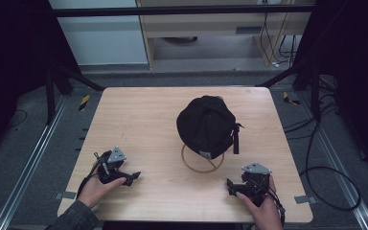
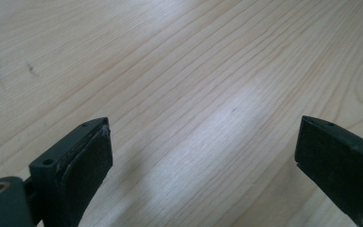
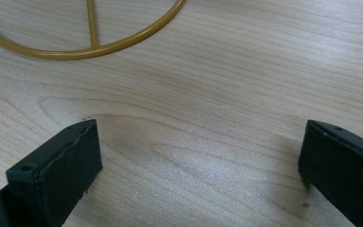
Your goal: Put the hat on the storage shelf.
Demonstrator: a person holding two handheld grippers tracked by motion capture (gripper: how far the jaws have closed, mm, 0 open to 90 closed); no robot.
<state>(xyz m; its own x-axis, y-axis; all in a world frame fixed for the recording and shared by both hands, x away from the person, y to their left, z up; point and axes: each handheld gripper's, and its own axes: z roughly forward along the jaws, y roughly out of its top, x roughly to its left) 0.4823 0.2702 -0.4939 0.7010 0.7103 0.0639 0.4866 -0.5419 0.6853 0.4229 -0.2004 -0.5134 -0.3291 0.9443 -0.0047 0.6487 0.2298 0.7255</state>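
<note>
Wooden table [image 1: 139,115], grey floor [image 1: 24,143], dark curtains [image 1: 9,57], trailing cables [image 1: 326,177]

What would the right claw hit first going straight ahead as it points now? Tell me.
Probably the gold wire ring lying on the table under the black cap. The right claw, jaws open, aims at it over bare wood; its height above the wood is unclear.

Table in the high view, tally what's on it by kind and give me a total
Black cap: 1
Gold wire stand under it: 1
Hand-held grippers, left hand-held gripper and right hand-held gripper, both open: 2
Total: 4
</note>
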